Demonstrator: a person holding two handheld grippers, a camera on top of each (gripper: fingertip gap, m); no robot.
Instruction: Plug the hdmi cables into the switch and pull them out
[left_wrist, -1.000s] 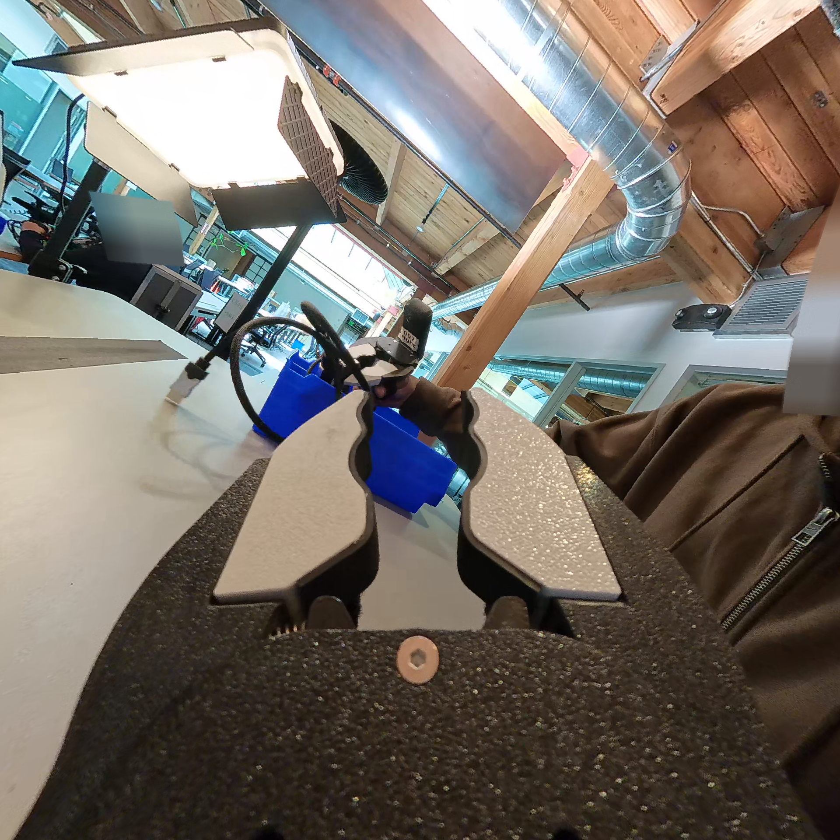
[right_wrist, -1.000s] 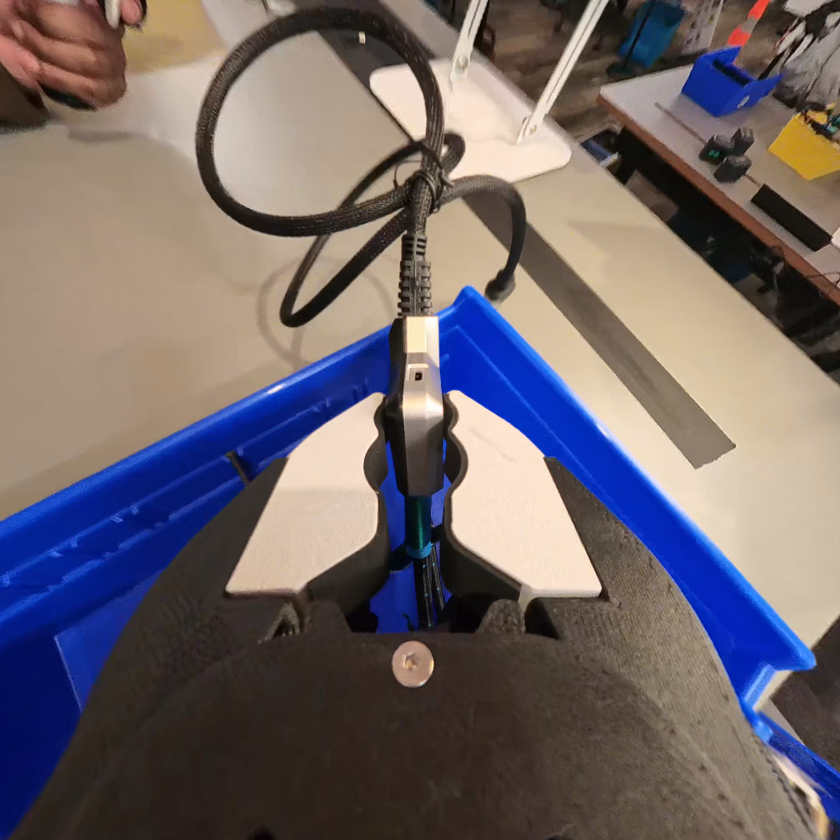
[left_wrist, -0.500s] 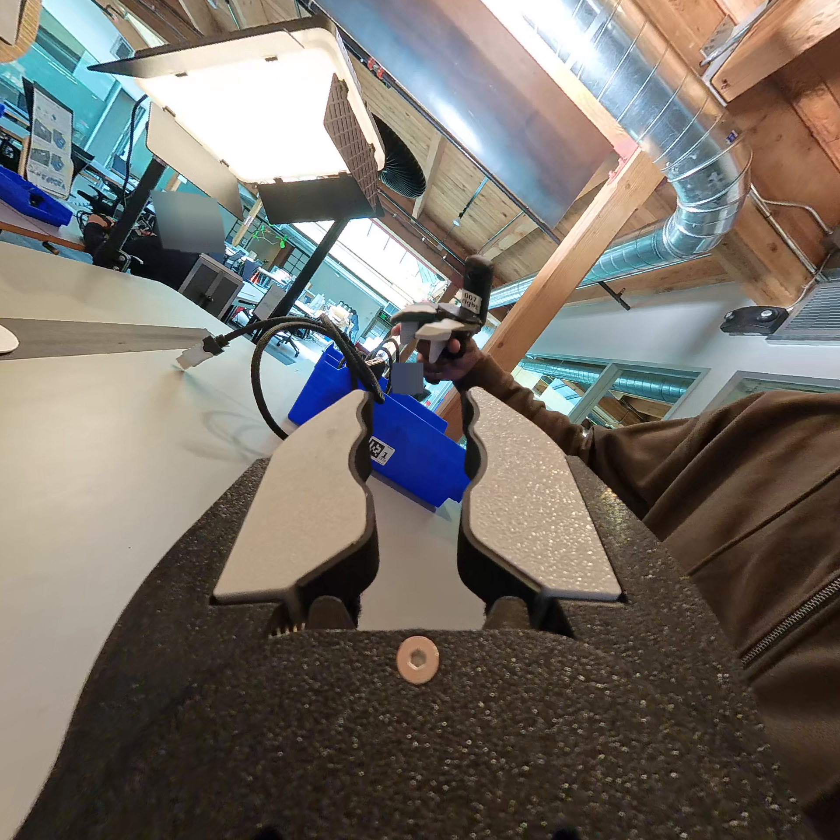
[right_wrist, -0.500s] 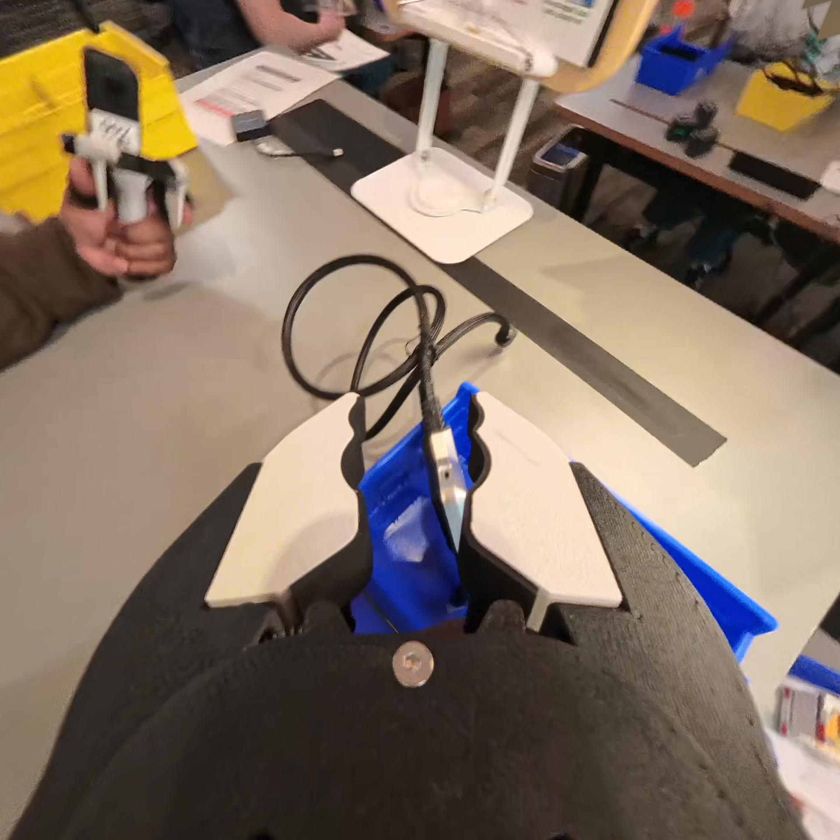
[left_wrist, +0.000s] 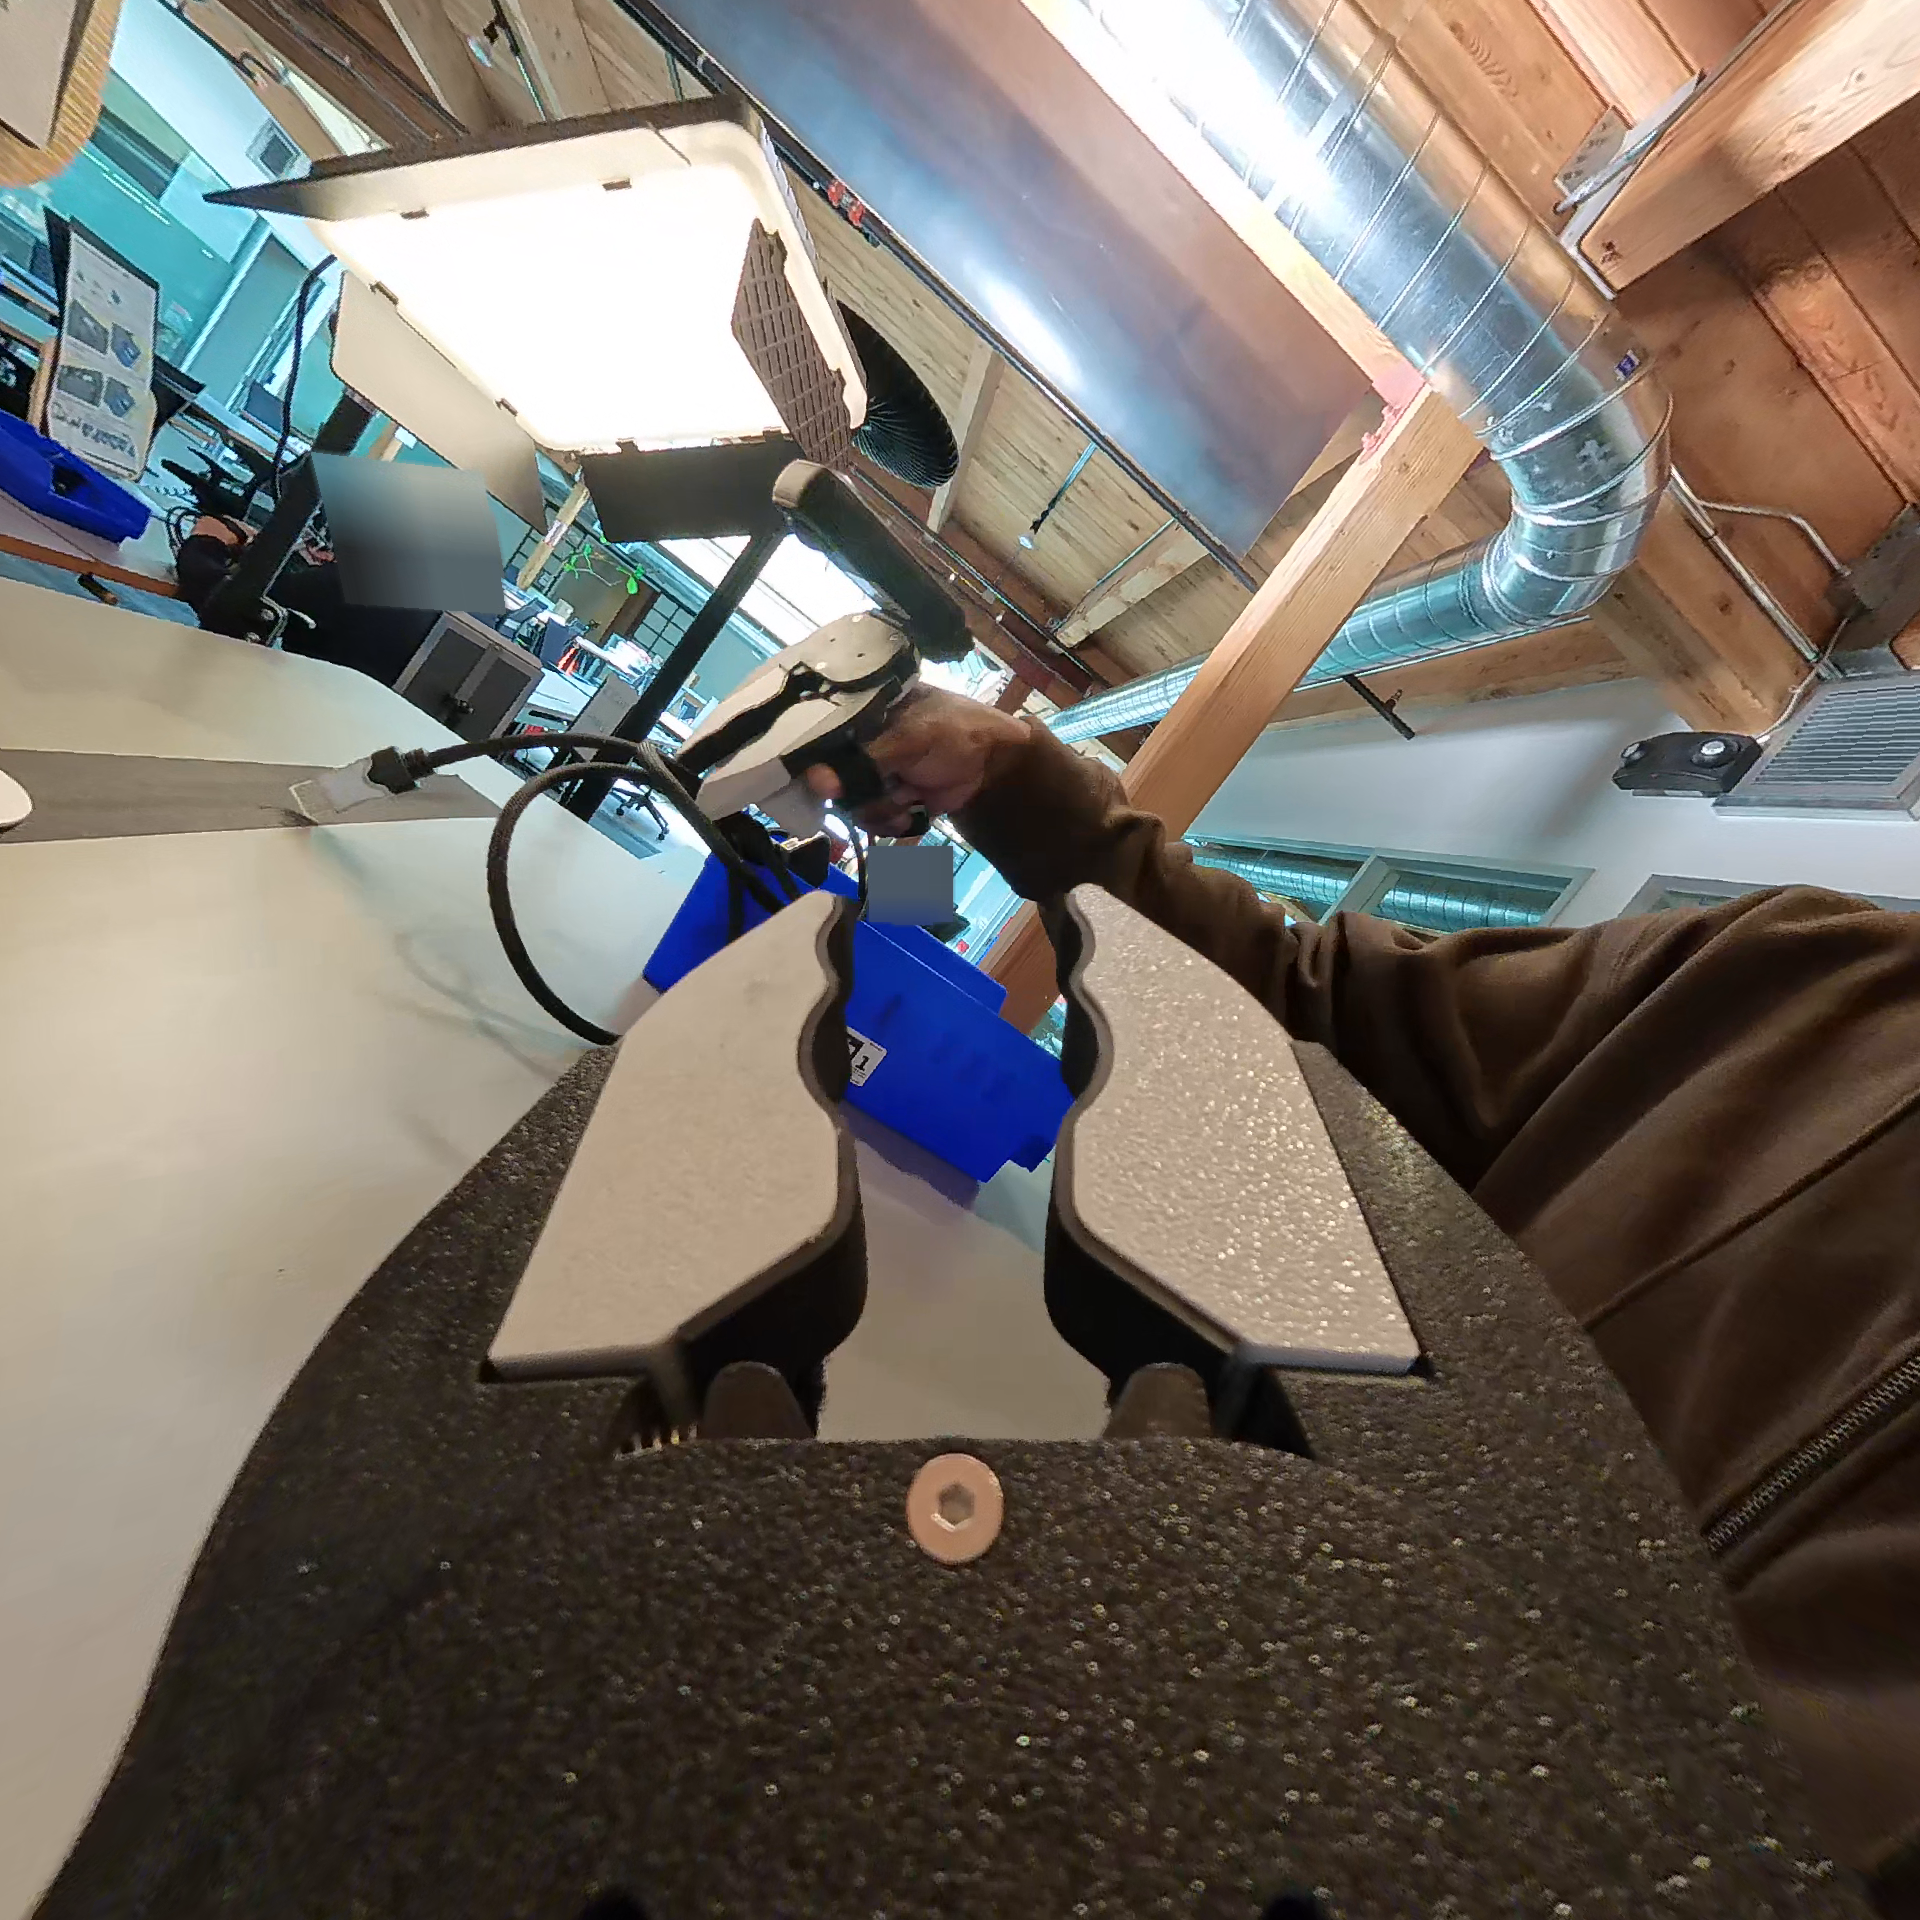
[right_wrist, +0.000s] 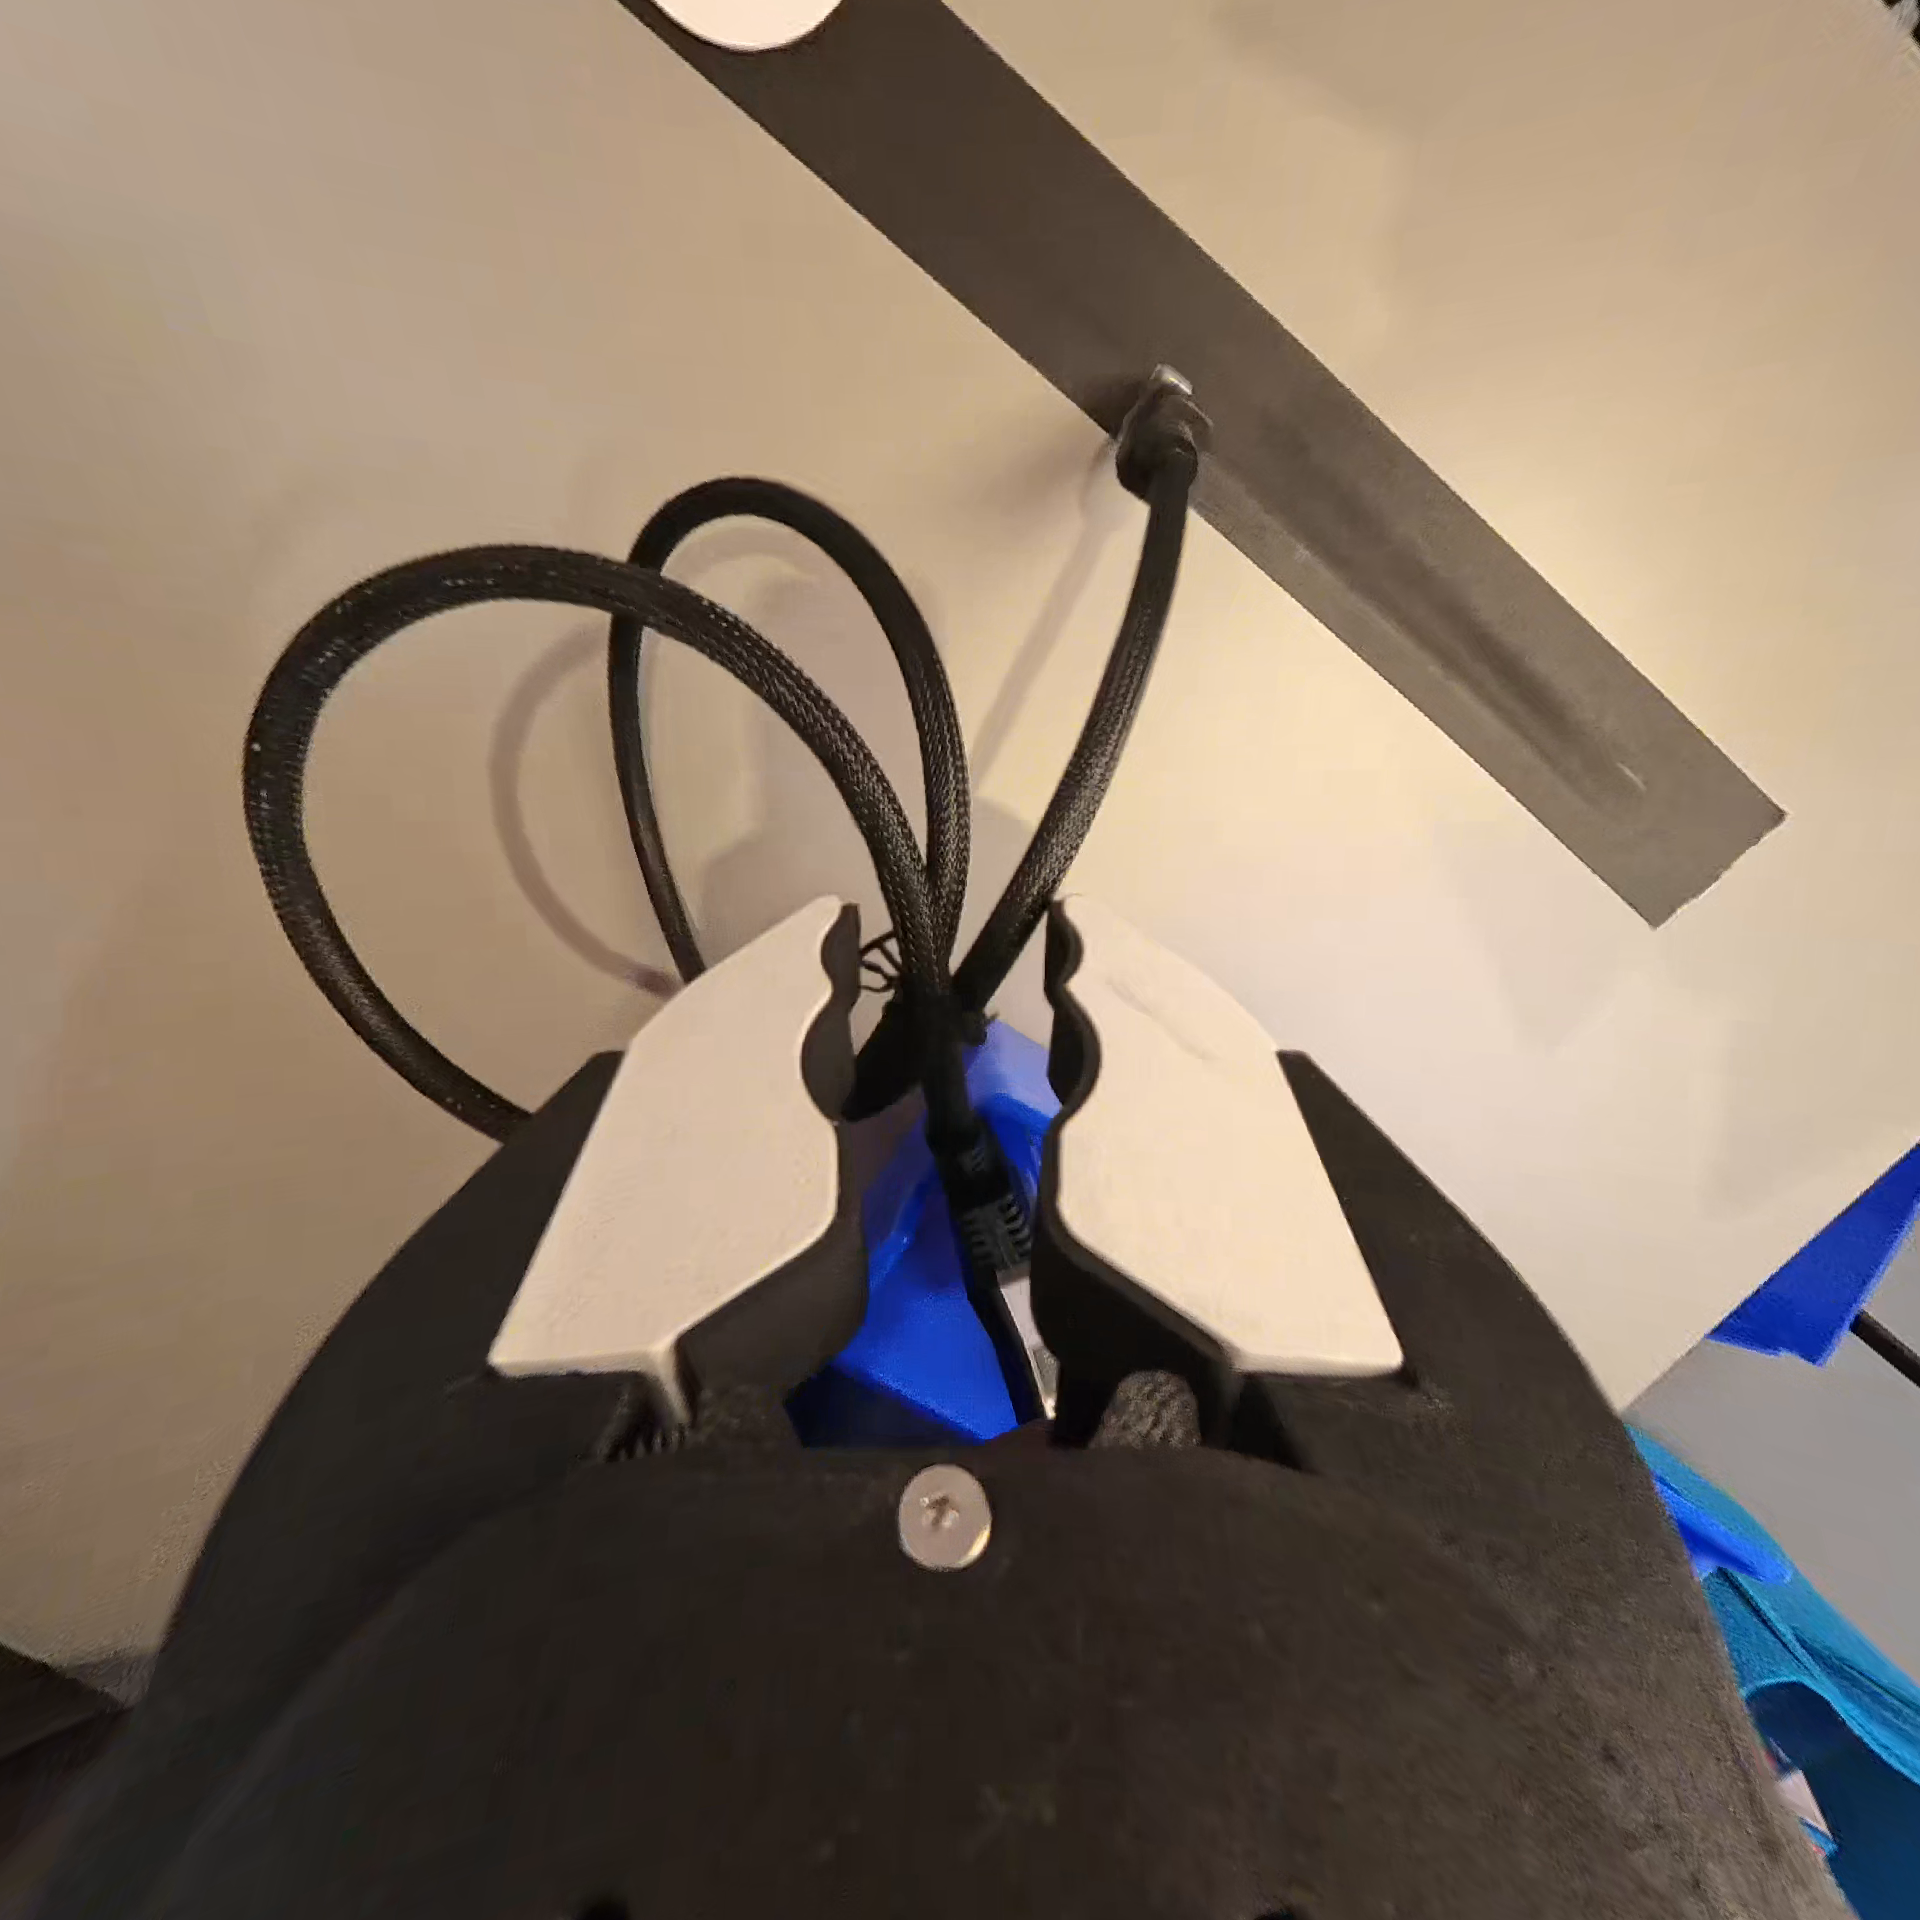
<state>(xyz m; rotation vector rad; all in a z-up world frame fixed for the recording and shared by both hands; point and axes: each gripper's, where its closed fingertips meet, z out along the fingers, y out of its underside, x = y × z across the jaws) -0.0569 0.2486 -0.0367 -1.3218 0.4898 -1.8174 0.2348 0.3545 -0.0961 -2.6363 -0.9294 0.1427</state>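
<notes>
Where it loops, black braided cable (right_wrist: 582, 623)

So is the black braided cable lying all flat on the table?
No, the black braided cable stands up in loops above the pale table, with one end dipping into the blue plastic bin.

The blue bin (right_wrist: 914, 1340) shows only as a sliver between the right gripper's fingers (right_wrist: 1195, 1174) — its inside is hidden. Beside the bin, the black braided cable's (right_wrist: 904, 769) silver plug end slips behind the right-hand finger; contact there cannot be told. Above the bin, a white disc (right_wrist: 748, 21) is cut off by the top edge. Blurred blue shapes (right_wrist: 1829, 1299) right of the bin stay unclear.
</notes>
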